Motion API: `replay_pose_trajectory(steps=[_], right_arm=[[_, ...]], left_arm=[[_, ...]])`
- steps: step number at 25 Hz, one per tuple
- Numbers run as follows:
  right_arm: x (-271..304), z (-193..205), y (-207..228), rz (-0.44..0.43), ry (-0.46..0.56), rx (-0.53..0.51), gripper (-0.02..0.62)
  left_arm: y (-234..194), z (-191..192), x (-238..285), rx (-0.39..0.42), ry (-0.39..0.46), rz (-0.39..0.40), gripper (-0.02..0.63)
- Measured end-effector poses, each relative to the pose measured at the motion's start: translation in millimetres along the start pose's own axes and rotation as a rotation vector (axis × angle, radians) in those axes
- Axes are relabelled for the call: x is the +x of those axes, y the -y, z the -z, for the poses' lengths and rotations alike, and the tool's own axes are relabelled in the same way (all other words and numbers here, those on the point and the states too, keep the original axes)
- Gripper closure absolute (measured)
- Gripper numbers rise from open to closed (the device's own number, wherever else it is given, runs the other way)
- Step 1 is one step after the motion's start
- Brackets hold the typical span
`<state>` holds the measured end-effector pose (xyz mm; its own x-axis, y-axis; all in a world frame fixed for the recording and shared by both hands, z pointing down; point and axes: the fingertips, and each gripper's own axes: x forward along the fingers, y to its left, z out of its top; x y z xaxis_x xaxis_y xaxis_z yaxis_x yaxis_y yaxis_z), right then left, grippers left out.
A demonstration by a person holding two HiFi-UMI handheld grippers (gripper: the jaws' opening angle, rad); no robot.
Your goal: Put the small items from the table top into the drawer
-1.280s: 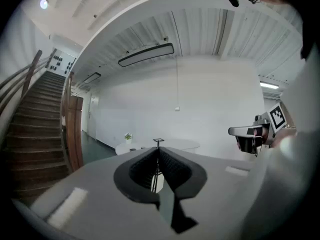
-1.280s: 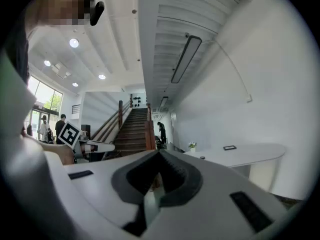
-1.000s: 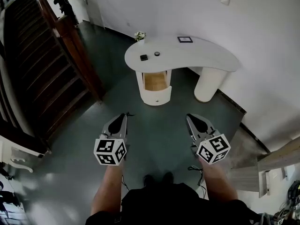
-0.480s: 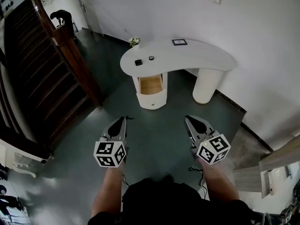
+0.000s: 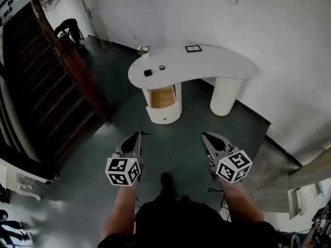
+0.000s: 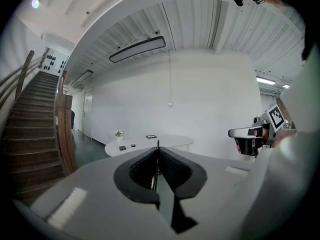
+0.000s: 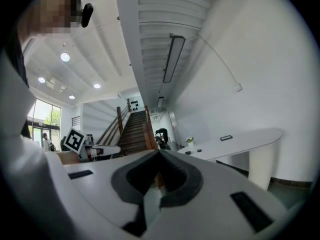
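Head view. Looks steeply down on a white curved table (image 5: 222, 66), set further left in frame than a second ago, with the open drawer (image 5: 162, 97) under its left end. Finds the small items on the top just above that drawer: a black square piece (image 5: 148, 73) and a round dark piece (image 5: 162, 67), near each other but apart. Takes in a framed picture (image 5: 193, 48) further back and a small plant (image 5: 142, 49) at the far left edge. Places the left gripper (image 5: 137, 134) and the right gripper (image 5: 204, 135) low over the green floor (image 5: 170, 138), well apart from the table, much where they were before. Catches one shoe (image 5: 165, 180) forward between the arms, where two showed side by side earlier. Runs a dark staircase (image 5: 41, 87) down the left.

Left gripper view. Shows the jaws pressed together with nothing between them. Sets the table far beyond the tips, both items mere dots on it. Adds a long ceiling lamp (image 6: 137, 49) and the right gripper side-on, neither given from above.

Right gripper view. Again shows jaws pressed together, empty. Gives the table from the side with its round pedestal leg (image 7: 260, 164), the stairs rising behind, and a person (image 7: 161, 134) bent over at their foot.
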<state>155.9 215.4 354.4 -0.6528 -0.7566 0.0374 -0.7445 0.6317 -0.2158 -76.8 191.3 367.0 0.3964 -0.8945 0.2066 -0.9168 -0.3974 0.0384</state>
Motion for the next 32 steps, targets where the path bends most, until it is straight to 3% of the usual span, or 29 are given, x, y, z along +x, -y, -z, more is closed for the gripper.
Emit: replay_pose_trajectory(steps=[11,32], right_arm=[[48.2,5.7,23.6,-0.002,-0.039,0.005,0.583],[248.7,17.4,58.0,-0.006,-0.185,0.000,0.583]], left_arm=[[-31.3,5.1,46.2,-0.026,-0.001,0.010,0.586],[-184.1,11.1,171.7,-0.111,-0.029,0.043,0.584]])
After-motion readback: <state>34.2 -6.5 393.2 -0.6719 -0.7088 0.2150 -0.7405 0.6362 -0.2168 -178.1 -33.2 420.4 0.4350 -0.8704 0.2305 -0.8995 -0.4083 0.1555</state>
